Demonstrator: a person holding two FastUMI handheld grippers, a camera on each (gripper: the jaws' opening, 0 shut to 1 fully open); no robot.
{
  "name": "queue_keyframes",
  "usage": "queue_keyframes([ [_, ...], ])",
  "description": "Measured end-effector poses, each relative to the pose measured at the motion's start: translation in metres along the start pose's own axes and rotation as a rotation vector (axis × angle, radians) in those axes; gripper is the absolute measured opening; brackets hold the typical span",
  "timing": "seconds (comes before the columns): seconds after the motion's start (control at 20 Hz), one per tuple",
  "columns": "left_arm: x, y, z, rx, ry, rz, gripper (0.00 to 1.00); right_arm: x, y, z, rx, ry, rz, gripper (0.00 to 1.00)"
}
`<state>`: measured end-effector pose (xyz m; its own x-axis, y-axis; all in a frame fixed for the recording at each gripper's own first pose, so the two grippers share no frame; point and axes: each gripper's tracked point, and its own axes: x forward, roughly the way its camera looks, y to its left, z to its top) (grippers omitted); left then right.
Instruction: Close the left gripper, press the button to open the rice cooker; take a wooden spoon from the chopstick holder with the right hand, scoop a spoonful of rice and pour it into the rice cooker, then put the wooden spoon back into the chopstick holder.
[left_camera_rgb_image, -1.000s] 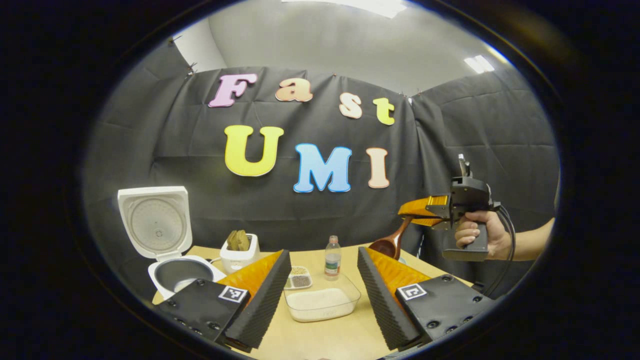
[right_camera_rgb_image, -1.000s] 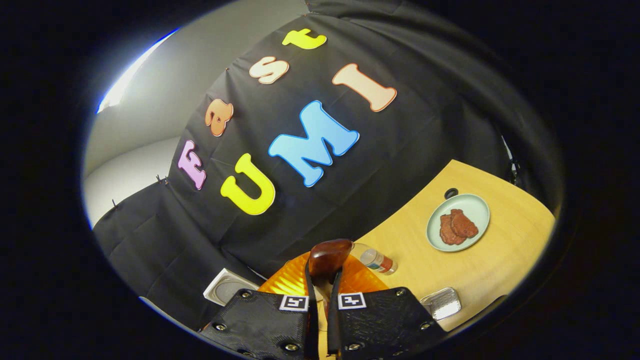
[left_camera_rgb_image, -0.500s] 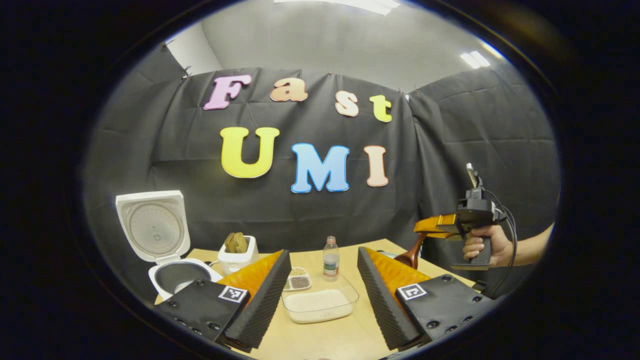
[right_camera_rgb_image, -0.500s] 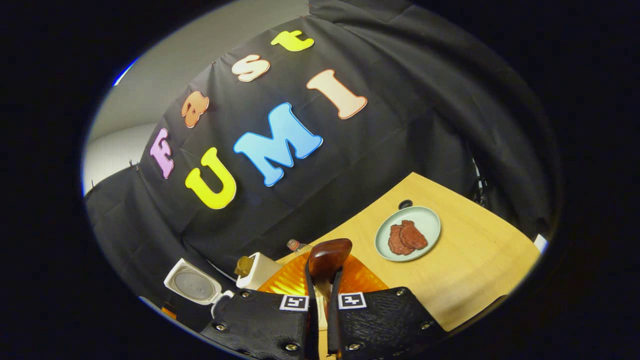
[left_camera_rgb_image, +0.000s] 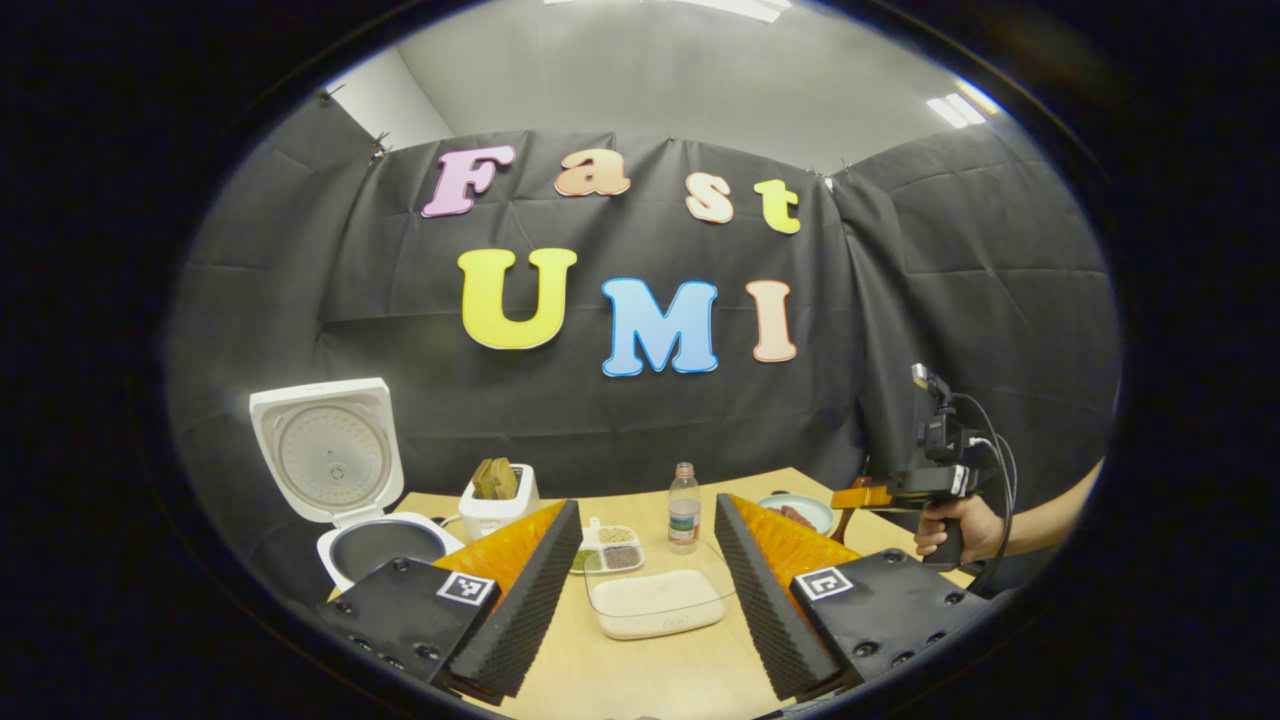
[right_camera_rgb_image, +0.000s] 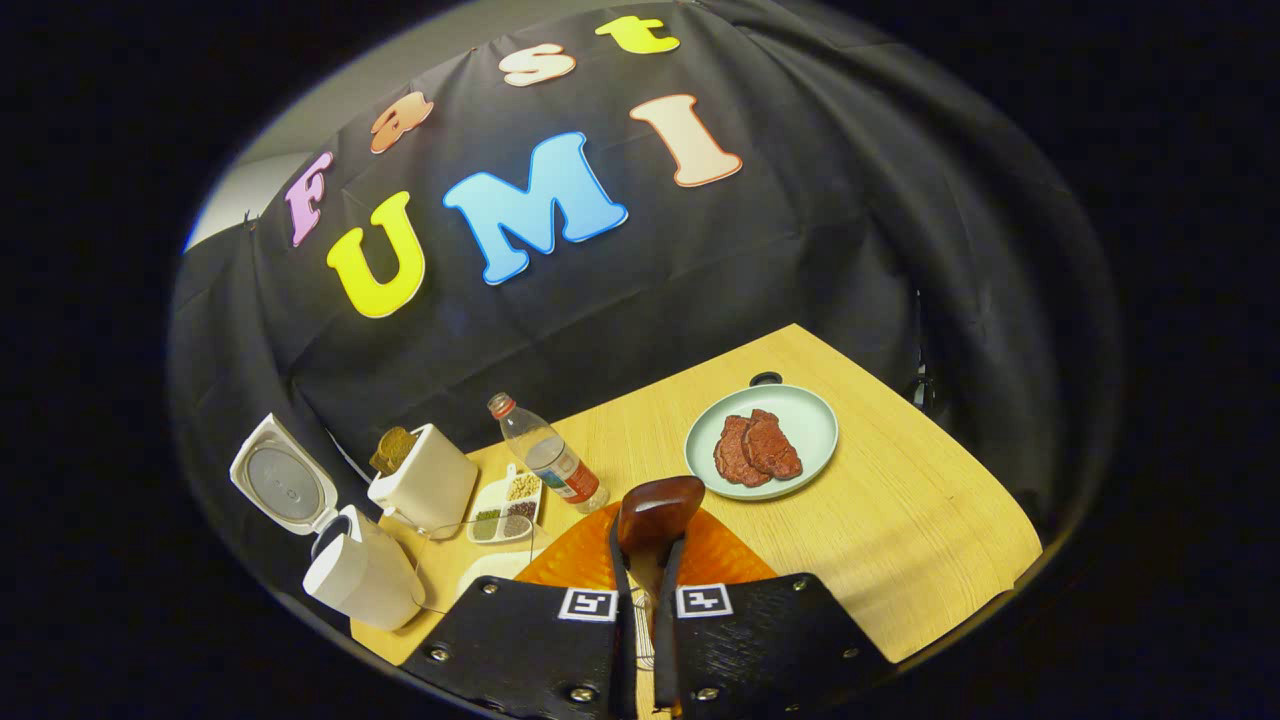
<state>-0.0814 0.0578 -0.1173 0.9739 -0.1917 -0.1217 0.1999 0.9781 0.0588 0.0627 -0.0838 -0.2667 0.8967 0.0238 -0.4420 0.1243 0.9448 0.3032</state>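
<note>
Moved: right gripper (left_camera_rgb_image: 850, 497) has dropped lower at the table's right side since a second ago, and its own view now tilts down over more of the table (right_camera_rgb_image: 930, 520).
Right gripper: jaws pinched on the spoon (right_camera_rgb_image: 655, 512) handle, nearly touching each other; a hand (left_camera_rgb_image: 955, 530) grips its stock.
Spoon: dark reddish-brown, glossy wood, rounded bowl sticking out past the fingertips; whether it carries anything, I cannot tell.
Left gripper (left_camera_rgb_image: 640, 560): jaws spread wide, nothing between them, hovering over the near edge of the table.
Cooker (left_camera_rgb_image: 345, 500): white, lid standing open, dark pot inside, far left.
Holder (left_camera_rgb_image: 497, 505): white, just right of the cooker, brown wooden pieces poking out.
Rice (left_camera_rgb_image: 655, 600): white, in a clear tray between the left fingers.
Others: bottle (left_camera_rgb_image: 684, 508), divided dish (left_camera_rgb_image: 612, 545) of grains, plate (right_camera_rgb_image: 800, 415) with reddish slices.
</note>
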Motion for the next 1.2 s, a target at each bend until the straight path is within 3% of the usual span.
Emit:
queue_keyframes([
  [0.45, -0.005, 0.008, 0.004, 0.006, 0.008, 0.044, 0.93, 0.027, -0.002, -0.027, -0.046, 0.049, -0.024, 0.07],
  [0.5, -0.005, 0.006, 0.005, 0.006, 0.005, 0.041, 0.9, 0.022, -0.002, -0.031, -0.074, 0.061, -0.014, 0.12],
  [0.55, -0.003, 0.003, 0.006, 0.006, 0.003, 0.035, 0.93, 0.02, -0.003, -0.029, -0.105, 0.049, -0.001, 0.16],
  [0.6, -0.001, 0.001, 0.006, 0.005, 0.001, 0.028, 0.9, 0.015, -0.004, -0.021, -0.139, 0.025, -0.004, 0.3],
  [0.7, 0.004, -0.005, 0.009, 0.003, -0.007, 0.01, 0.9, -0.001, -0.023, -0.002, -0.212, -0.032, -0.079, 1.0],
  [1.0, 0.02, -0.016, 0.02, -0.016, -0.036, -0.033, 0.93, -0.061, -0.011, 0.065, -0.302, -0.22, -0.12, 0.98],
  [1.2, 0.03, 0.009, 0.029, -0.032, -0.043, 0.014, 0.9, -0.093, 0.025, 0.104, -0.333, -0.321, -0.08, 0.98],
])
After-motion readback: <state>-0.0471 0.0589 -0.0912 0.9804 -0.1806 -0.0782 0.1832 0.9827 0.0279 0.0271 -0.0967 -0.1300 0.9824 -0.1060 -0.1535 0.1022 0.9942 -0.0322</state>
